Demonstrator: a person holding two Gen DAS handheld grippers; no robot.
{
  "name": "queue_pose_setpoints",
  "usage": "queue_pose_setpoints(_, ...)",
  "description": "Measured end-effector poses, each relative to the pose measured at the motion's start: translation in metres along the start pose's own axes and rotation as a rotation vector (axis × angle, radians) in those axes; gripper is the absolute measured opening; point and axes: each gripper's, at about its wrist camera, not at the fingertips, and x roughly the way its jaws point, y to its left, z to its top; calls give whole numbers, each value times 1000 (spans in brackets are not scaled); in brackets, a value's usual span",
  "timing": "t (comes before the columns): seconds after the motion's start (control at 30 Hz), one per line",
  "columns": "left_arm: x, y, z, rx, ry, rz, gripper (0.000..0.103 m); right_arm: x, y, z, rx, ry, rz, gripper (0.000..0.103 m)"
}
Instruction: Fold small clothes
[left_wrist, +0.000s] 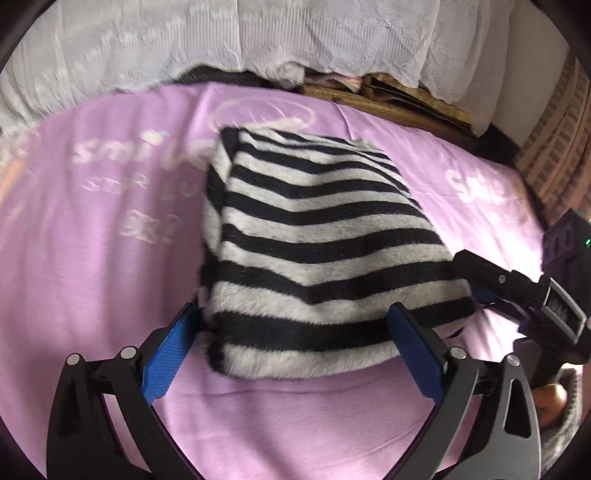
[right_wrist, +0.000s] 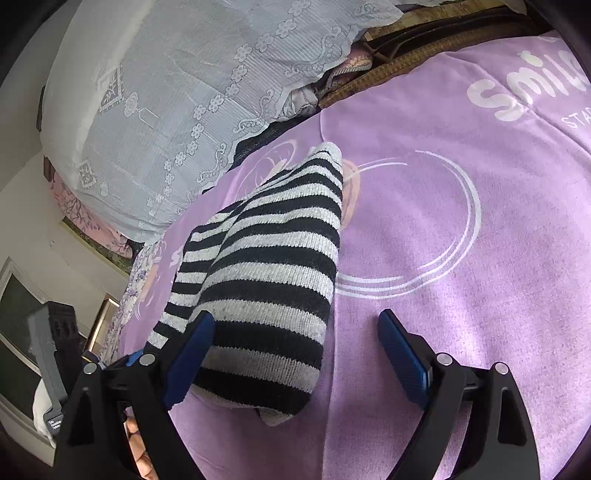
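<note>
A purple bedsheet (left_wrist: 92, 280) with white printed lettering and swirled rings covers the surface, soft and lightly creased. Behind it hangs a white lace cloth (left_wrist: 147, 48) with flower patterns. On the sheet lies a fuzzy black-and-white striped garment (left_wrist: 314, 243), folded into a thick, roughly rectangular bundle. The left gripper (left_wrist: 295, 339) is spread wide, its ribbed blue pads (left_wrist: 166, 358) flanking the bundle's near edge without clamping it. The right gripper (right_wrist: 295, 354) is also spread wide; its left pad overlaps the garment's near end in the right wrist view, its right pad is over bare sheet. Its black fingers reach the bundle's right corner in the left view
</note>
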Motion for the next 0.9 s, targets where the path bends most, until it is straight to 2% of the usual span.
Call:
queue_pose_setpoints(0.13,18,32,14,-136,62,-182,98,5,-7,10,70,17,44,90)
queue_pose_setpoints(0.2,25,43,17,-183,79,-249,98,11,-9,17,92,35,54,90)
queue_pose_setpoints(0.33,33,53,23,-222,95,-306,98,30,-9,30,120,78,63,90)
queue_pose_setpoints(0.47,34,71,21,-319,96,-427,98,51,-2,40,99,109,42,91)
queue_pose_setpoints(0.57,37,62,20,-283,107,-424,98,63,2,42,63,102,42,95)
queue_pose_setpoints(0.67,38,34,20,-153,112,-306,98,67,7,43,22,93,38,97)
queue_pose_setpoints(0.73,42,24,24,-118,106,-266,99,72,8,45,5,99,43,95)
queue_pose_setpoints(0.77,43,25,27,-124,100,-281,99,73,9,46,-4,100,46,90)
queue_pose_setpoints(0.9,48,36,34,-184,78,-347,96,74,10,45,-15,97,68,81)
